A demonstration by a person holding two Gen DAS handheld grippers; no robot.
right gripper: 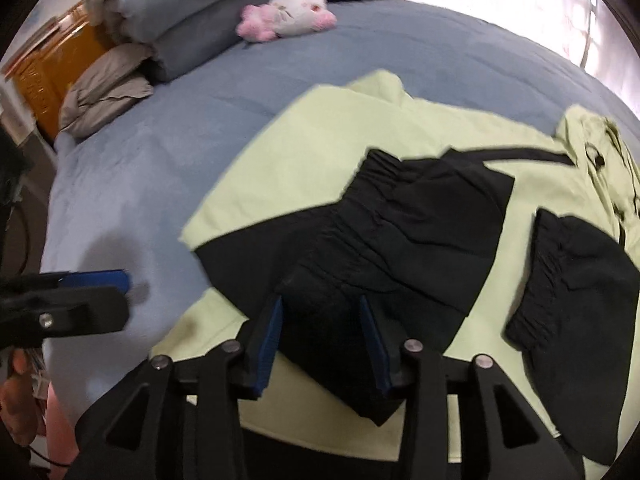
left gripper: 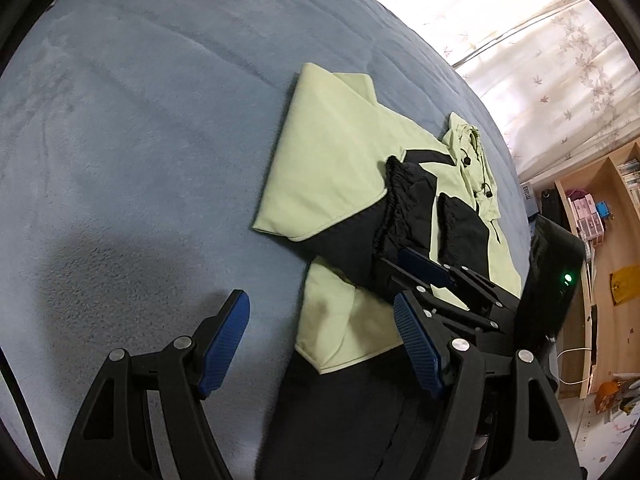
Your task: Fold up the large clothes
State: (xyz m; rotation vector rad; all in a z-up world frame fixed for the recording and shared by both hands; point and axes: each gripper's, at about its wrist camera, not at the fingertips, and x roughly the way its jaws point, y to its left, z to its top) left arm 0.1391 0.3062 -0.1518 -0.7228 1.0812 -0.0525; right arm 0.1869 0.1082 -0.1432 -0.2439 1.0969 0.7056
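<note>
A light green jacket with black panels lies flat on the blue bed cover, its hood toward the window. Both black sleeves are folded in across its front. My left gripper hangs open over the jacket's near left edge, with nothing between its pads. In the right wrist view the jacket fills the middle. My right gripper stands low over it, with a fold of the black sleeve lying between its parted blue pads. The other sleeve lies to the right.
A pink and white plush toy sits at the far end of the bed beside folded grey blankets and a pillow. Flowered curtains and wooden shelves are beyond the bed's right side.
</note>
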